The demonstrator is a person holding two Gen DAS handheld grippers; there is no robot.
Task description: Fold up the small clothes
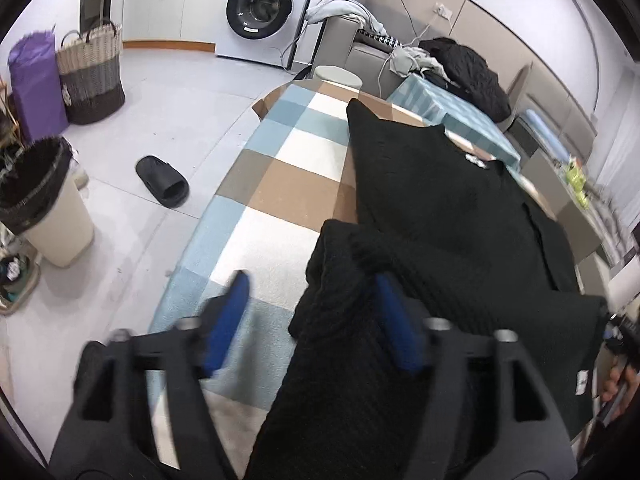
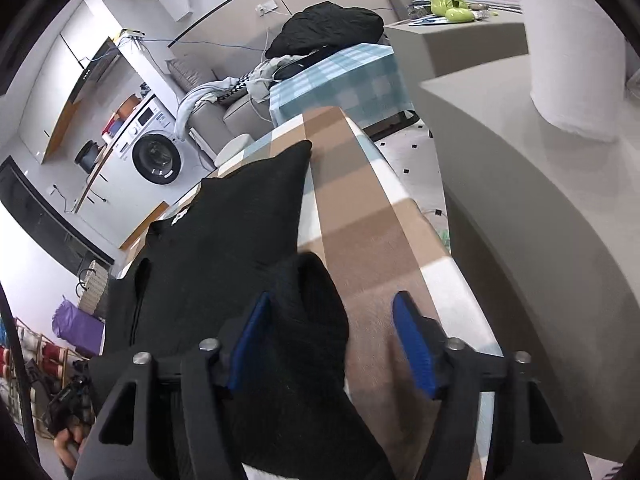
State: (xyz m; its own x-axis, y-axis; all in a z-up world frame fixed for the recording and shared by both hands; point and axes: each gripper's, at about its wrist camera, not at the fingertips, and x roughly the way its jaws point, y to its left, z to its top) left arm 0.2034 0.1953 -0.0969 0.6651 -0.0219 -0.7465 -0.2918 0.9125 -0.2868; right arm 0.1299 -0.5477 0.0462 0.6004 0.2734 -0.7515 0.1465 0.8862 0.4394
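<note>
The left claw [image 1: 312,320] stands wide, its blue pads [image 1: 394,324] parted, with a folded edge of the black knit garment [image 1: 440,208] lying loose between them at 12 o'clock. The right claw [image 2: 336,340] is likewise wide, gripping nothing, with a hem corner slack beside its 9 o'clock pad. The garment lies spread on the checked tabletop [image 1: 288,184], probably laid down so that the fold settles flat. At 10 o'clock a slipper [image 1: 162,186] lies on the floor.
</note>
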